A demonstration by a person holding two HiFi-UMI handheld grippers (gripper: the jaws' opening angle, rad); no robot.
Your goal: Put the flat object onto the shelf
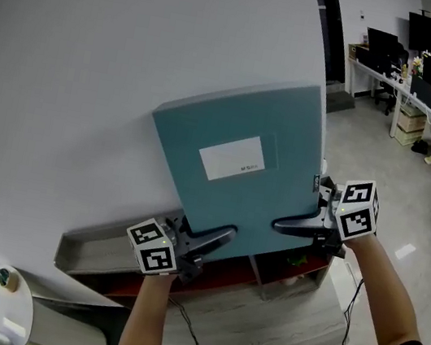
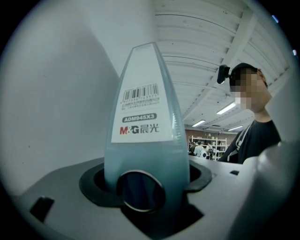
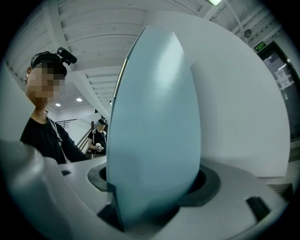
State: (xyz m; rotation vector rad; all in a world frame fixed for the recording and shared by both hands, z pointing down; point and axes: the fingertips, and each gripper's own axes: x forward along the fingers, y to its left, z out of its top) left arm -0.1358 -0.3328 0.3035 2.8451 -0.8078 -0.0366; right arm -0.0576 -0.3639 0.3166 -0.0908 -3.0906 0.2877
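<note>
Box file (image 1: 242, 164), teal, white label on the front face. It is held off any surface and carried flat-on to the white wall (image 1: 98, 39), with one lower corner at each pair of jaws.

Left gripper (image 1: 225, 235): jaws clenched across the spine end. In the left gripper view the labelled spine rises straight up from between the jaws, and its metal finger ring (image 2: 140, 191) sits just above the throat.

Right gripper (image 1: 280, 224): jaws spread wide but bearing on the opposite, plain edge, which fills the gap between them in the right gripper view. Judged a firm hold rather than a loose one, as the file hangs on nothing else.

Reason for the two-point hold, as a judgement: the item is broad and thin and would swing or twist from a single corner. A grip at each end keeps it square and steerable.

Shelf (image 1: 94, 249): grey-topped unit with reddish compartments, below the jaws and just beyond them, against the wall. The file is above it and not touching it, so placement is not yet done.

Next move likely calls for lowering both ends together — uneven descent risks catching a corner on the shelf edge.
</note>
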